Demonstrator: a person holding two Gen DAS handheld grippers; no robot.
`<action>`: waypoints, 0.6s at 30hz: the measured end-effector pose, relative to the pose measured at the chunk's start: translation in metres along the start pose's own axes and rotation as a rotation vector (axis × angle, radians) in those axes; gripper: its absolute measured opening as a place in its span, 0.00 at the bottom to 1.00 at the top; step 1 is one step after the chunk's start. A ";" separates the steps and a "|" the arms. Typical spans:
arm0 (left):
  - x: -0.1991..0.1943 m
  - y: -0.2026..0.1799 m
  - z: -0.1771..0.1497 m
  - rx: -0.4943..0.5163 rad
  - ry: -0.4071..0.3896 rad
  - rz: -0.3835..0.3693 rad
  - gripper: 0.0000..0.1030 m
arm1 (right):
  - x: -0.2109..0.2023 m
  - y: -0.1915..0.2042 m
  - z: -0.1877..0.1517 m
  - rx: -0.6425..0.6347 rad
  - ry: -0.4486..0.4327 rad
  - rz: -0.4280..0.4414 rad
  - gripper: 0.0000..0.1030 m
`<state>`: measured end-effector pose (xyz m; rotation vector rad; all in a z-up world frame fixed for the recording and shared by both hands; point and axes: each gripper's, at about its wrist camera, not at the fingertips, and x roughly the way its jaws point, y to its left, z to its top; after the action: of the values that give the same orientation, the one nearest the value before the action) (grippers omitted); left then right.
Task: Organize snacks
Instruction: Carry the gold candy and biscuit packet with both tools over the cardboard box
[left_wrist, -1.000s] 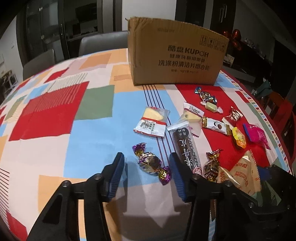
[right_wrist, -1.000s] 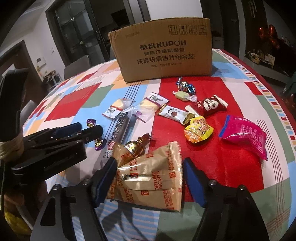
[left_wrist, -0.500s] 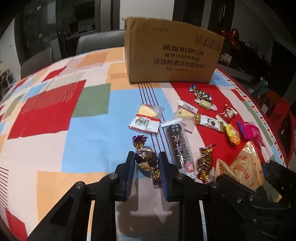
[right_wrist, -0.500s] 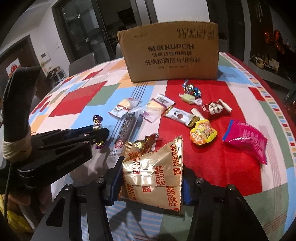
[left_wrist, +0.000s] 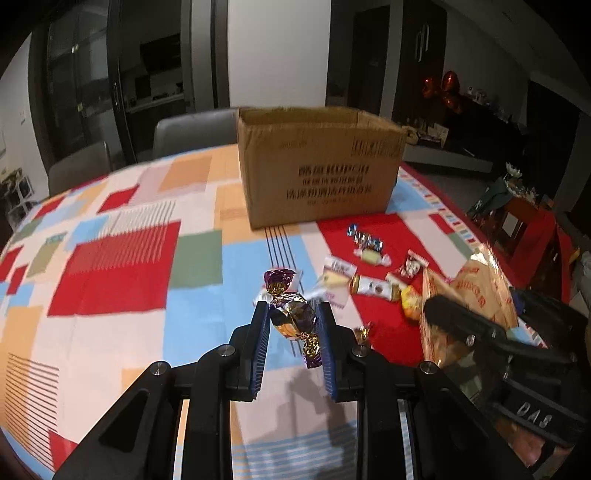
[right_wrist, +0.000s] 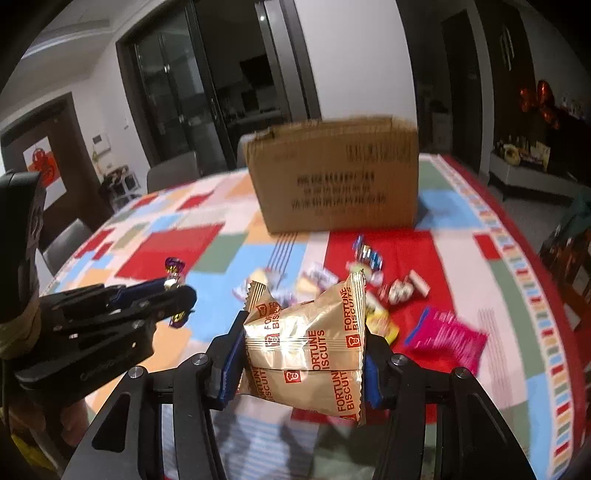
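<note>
Two tools are up off the counter (left_wrist: 110, 266), each clamped on one snack. The left tool (left_wrist: 293, 332) has its ribbed blue pads pressed on a single twist-wrapped candy (left_wrist: 293, 317) in crinkled purple and gold foil, having just closed on it. The right tool (right_wrist: 301, 354) has likewise just closed and squeezes one puffy gold pouch of fortune biscuits (right_wrist: 306, 350), its crimped top edge splayed upward. One open cardboard box (left_wrist: 317, 173), plain brown with dark printing, stands at the far side of the counter, which wears a cloth of red, blue, orange and green blocks. Roughly eight small wrapped snacks (left_wrist: 369, 269) lie loose on the red and blue patches in front of the box; blur keeps the count uncertain. The right wrist view alone shows a glossy pink packet (right_wrist: 445, 338) lying flat at the right; the left wrist view alone shows the box's open top edge from above.
</note>
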<state>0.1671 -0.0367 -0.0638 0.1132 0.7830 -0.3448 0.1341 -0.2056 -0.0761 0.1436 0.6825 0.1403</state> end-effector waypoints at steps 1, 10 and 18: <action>-0.003 0.000 0.006 0.001 -0.008 0.000 0.25 | -0.003 -0.001 0.008 -0.001 -0.015 0.002 0.51; -0.016 0.000 0.070 0.040 -0.082 -0.008 0.25 | -0.014 -0.006 0.073 -0.065 -0.135 -0.034 0.51; -0.015 0.004 0.143 0.086 -0.095 -0.069 0.25 | 0.002 -0.018 0.148 -0.083 -0.184 -0.055 0.51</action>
<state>0.2549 -0.0617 0.0478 0.1502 0.6790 -0.4463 0.2313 -0.2359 0.0323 0.0570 0.4962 0.1014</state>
